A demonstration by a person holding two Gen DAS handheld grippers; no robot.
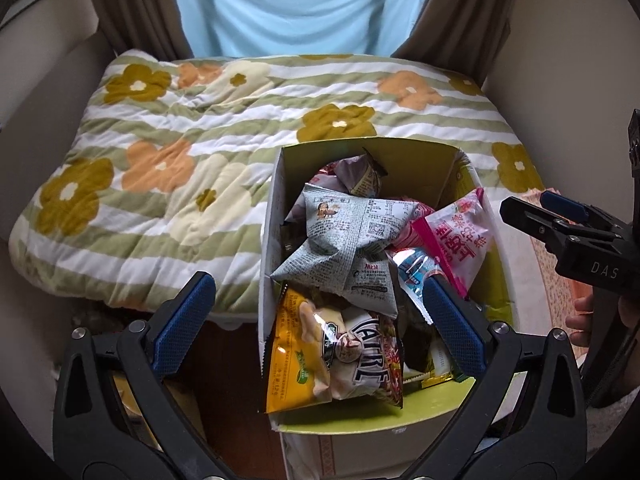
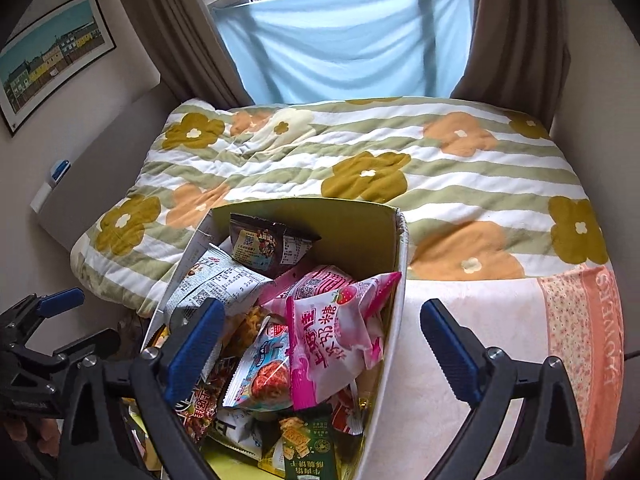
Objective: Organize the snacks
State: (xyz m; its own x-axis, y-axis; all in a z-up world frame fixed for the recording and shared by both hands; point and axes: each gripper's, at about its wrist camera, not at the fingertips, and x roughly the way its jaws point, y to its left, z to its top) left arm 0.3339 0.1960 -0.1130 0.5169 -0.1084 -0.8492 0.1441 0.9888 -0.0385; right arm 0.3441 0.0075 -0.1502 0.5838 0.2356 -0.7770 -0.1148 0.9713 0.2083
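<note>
An open cardboard box [image 1: 276, 200] with a yellow-green inside stands at the bed's near edge, full of snack bags. On top lie a grey newsprint bag [image 1: 344, 240], a pink strawberry bag [image 1: 456, 232] and a yellow bag [image 1: 296, 344]. My left gripper [image 1: 316, 312] is open and empty, hovering over the box's near end. My right gripper [image 2: 324, 340] is open and empty above the box [image 2: 396, 320], over the pink bag [image 2: 336, 336]. The right gripper also shows in the left wrist view [image 1: 560, 220], right of the box.
A floral striped quilt [image 1: 180, 140] covers the bed behind the box. A pink towel [image 2: 580, 340] lies right of the box. Brown curtains [image 2: 516, 28] and a blue cloth [image 2: 344, 40] hang at the window. A framed picture [image 2: 52, 56] hangs on the left wall.
</note>
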